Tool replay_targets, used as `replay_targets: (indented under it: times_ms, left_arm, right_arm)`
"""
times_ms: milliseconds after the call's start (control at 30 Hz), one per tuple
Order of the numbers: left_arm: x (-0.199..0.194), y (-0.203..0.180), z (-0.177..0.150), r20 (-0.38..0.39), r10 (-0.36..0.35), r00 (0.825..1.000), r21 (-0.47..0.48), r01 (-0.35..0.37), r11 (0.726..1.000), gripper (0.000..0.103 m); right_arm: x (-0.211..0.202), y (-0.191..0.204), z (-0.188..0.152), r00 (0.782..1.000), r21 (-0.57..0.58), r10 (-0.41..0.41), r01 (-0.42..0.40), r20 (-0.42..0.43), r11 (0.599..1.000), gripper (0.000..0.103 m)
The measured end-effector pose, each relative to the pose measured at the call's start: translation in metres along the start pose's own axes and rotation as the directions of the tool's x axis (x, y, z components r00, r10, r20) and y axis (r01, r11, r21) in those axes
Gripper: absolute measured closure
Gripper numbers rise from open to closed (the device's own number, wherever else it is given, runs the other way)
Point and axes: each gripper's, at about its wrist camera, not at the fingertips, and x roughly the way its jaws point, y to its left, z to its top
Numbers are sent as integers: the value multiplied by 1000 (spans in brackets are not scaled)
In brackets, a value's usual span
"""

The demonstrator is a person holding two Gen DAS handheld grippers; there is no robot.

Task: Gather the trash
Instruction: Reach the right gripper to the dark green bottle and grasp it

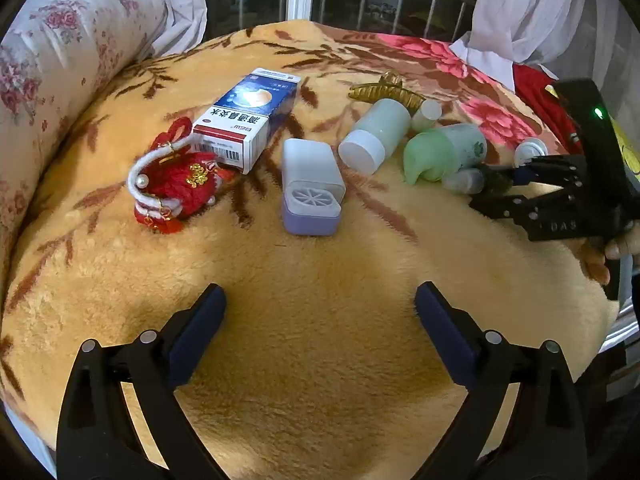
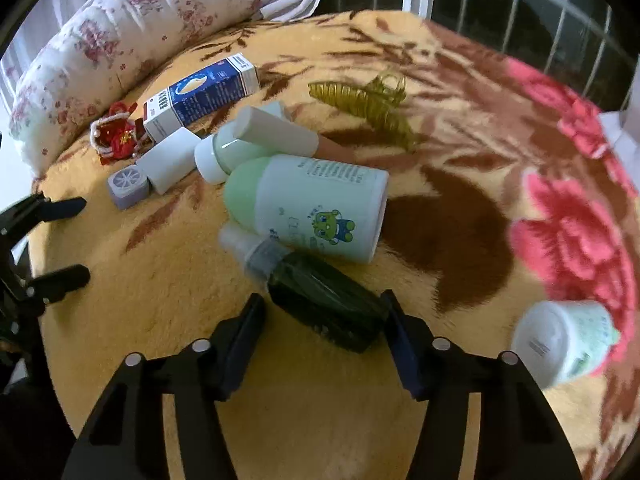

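Right gripper [image 2: 324,320]: jaws spread to either side of the base end of a dark spray bottle [image 2: 320,304] that lies on the orange blanket [image 2: 320,408]. Whether the pads press the bottle cannot be told; the right pad appears to touch, and a gap shows at the left pad. No firm hold is confirmed.

Left gripper [image 1: 320,332]: jaws wide open, holding nothing, over bare blanket at 6 o'clock of the clutter.

Location of the trash: in the right wrist view the dark bottle's clear cap points toward 11 o'clock and lies against the green bottle [image 2: 316,208]. Beyond that, toward 11 o'clock, lie two white-capped pale bottles [image 2: 244,148], a lavender case [image 2: 160,168], a blue-and-white box [image 2: 200,96] and a red ornament [image 2: 118,136]. A gold hair claw [image 2: 368,108] sits at 12 o'clock. A small white cup [image 2: 560,340] lies apart at 3 o'clock.

Risks, as judged:
- The grip sits at the bottle's end, not its middle. On lifting, the cap end may droop and the bottle may pivot out.
- The bottle looks smooth and round; closing off-centre could squirt it forward into the green bottle.
- That green bottle rests against the cap. Dragging rather than lifting could set it rolling and disturb the pale bottles behind.
- The plush blanket gives under pressure; pads pushed low may snag pile instead of plastic.
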Motion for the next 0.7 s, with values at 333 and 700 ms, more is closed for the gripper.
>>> replay_targets:
  times_ms: [333,700]
  left_arm:
    - [1,-2,-2,9,15,1000,12,-15,1000,8]
    - [0,-4,-3,13,20,1000,18,-21,1000,8]
  right_arm:
    - [4,11,13,999,-89,-44,44,3,995,44]
    - [-4,20,11,999,-84,-52,51,-7,995,48]
